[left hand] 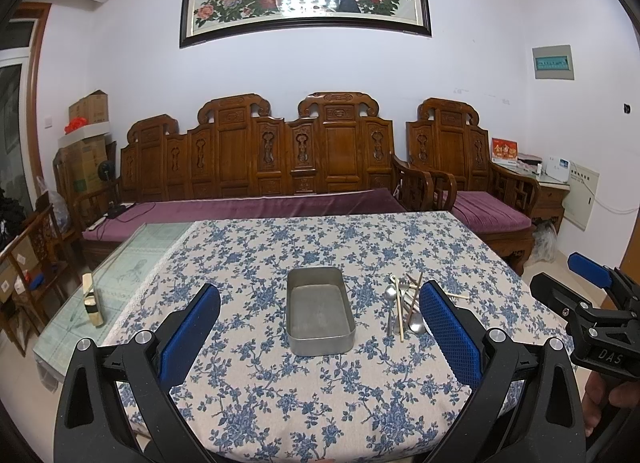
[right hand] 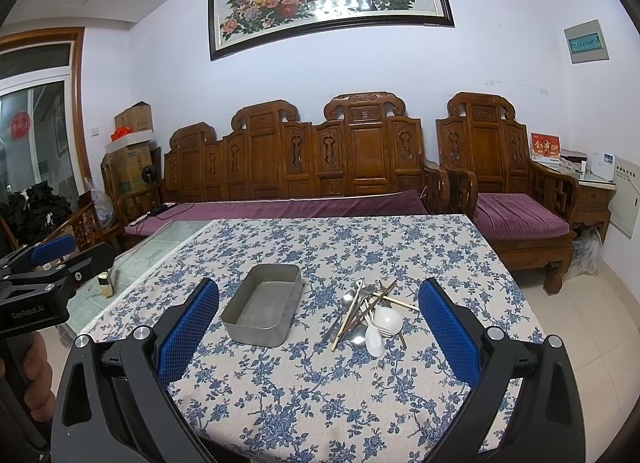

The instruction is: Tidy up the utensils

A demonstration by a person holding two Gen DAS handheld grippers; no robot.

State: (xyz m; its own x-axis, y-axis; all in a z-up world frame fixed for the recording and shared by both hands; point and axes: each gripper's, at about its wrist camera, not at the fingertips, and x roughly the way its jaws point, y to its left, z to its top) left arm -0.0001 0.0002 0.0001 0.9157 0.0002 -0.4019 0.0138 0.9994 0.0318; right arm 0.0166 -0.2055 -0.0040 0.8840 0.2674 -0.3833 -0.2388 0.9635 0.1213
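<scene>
Utensils (right hand: 366,317) lie in one crossed heap on the tabletop (right hand: 320,395), just beside the right wall of the metal tray (right hand: 262,309). The heap holds metal spoons, wooden chopsticks (right hand: 352,315) and white plastic spoons (right hand: 382,327), several overlapping one another. The metal tray stands empty; no utensil is inside it. Judged from this, sorting has not begun and every piece remains to be moved.

Left tongs (left hand: 320,337) stand wide open and hold nothing; they hover nearer the viewer than the tray, framing it. Right tongs (right hand: 320,333) are likewise wide open and empty, framing both tray and heap. A small yellowish object (right hand: 105,283) stands well left of the tray on the bare glass part of the tabletop.
</scene>
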